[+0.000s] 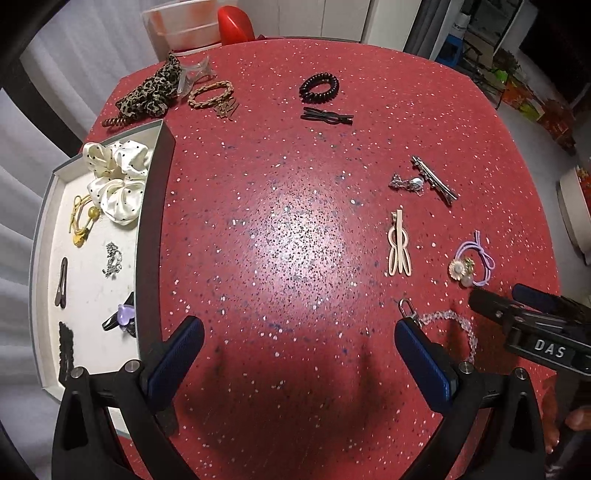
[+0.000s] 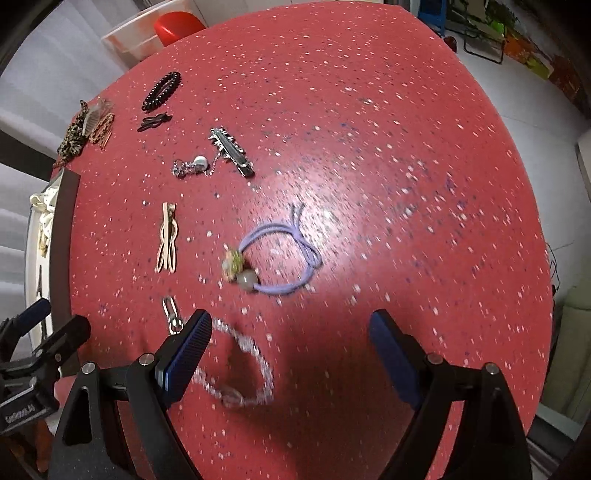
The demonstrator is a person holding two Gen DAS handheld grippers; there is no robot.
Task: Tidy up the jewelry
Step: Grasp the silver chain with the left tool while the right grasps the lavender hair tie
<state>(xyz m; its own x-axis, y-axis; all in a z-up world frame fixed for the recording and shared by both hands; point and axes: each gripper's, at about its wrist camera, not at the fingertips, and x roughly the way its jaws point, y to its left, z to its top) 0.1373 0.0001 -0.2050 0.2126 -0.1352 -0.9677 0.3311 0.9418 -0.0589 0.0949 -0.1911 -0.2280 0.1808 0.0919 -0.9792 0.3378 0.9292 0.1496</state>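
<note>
A grey tray with a white floor sits at the table's left and holds a cream scrunchie, a yellow hair tie, clips and a small chain. My left gripper is open and empty over the bare red table. My right gripper is open and empty, above a clear bead bracelet with a metal clasp. A purple hair tie with a flower lies just ahead of it. The right gripper also shows in the left wrist view.
Loose on the red table: beige clip, silver barrette with a pearl chain, black clip, black spiral tie, braided tie, leopard scrunchie. A plastic tub stands at the far edge.
</note>
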